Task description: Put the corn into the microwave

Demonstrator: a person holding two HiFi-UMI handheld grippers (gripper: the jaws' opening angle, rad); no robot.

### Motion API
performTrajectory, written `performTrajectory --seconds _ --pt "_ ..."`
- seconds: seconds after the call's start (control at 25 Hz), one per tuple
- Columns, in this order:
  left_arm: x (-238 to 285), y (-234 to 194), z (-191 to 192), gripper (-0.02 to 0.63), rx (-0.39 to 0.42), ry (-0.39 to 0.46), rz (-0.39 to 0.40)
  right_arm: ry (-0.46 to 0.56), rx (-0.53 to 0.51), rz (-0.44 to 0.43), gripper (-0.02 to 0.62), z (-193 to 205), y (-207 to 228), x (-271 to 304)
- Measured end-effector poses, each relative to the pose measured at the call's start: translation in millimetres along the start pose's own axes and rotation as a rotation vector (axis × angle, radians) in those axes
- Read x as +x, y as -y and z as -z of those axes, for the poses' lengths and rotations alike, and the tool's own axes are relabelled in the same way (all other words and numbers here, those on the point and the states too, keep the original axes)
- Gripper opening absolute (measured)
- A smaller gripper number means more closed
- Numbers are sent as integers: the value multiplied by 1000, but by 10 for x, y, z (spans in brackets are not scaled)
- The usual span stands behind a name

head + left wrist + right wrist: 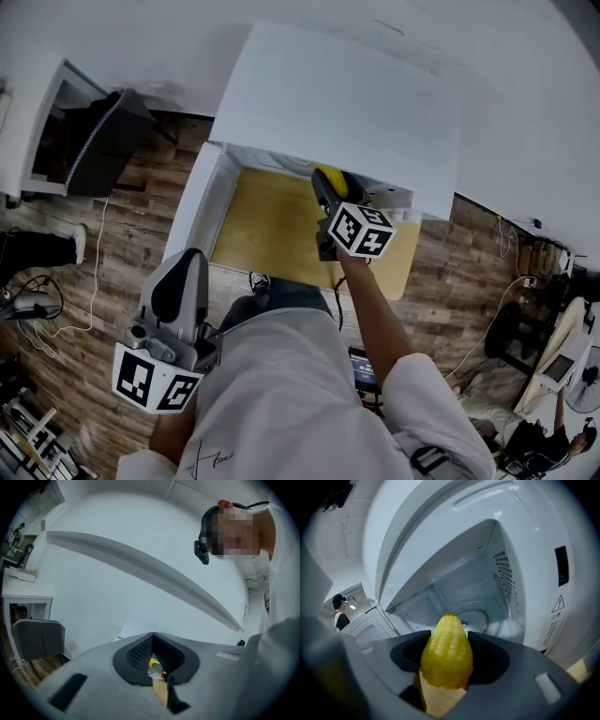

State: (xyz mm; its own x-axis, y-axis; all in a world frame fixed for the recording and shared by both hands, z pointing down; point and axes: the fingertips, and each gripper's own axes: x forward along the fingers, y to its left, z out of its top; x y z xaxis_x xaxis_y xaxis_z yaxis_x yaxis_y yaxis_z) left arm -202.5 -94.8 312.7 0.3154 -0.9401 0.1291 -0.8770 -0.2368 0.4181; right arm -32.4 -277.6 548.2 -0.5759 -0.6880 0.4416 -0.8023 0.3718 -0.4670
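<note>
Corn, likely light, stiff and knobbly, is riding pinched at its thick part in your right tool, open microwave just ahead, while your left tool is hanging closed, empty.

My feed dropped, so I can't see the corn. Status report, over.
Left tongs shut, empty, held low. Right tongs shut on corn, at microwave opening. Door open, nothing in the way, corn not yet inside.

Grey left tongs and right tongs, black-and-white marker cubes, white short-sleeved shirt.
</note>
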Motion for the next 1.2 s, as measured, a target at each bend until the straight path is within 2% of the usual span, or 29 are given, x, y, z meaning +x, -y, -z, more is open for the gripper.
performTrajectory --seconds 0.2,0.36,0.48,0.72,1.2 --pt "46 -8 0 -11 -2 -9 -3 2 0 16 259 -11 30 112" --pt "75 -93 7 -11 -19 -10 10 14 -6 60 259 -22 129 193" --pt "11 -201 1 -12 -24 -12 -26 0 -8 45 259 78 30 352" --pt "98 -24 -20 -11 -20 -10 -17 -11 -24 54 259 30 66 309" --pt "106 -43 29 -12 -14 -30 -16 -3 -91 120 259 -8 166 539"
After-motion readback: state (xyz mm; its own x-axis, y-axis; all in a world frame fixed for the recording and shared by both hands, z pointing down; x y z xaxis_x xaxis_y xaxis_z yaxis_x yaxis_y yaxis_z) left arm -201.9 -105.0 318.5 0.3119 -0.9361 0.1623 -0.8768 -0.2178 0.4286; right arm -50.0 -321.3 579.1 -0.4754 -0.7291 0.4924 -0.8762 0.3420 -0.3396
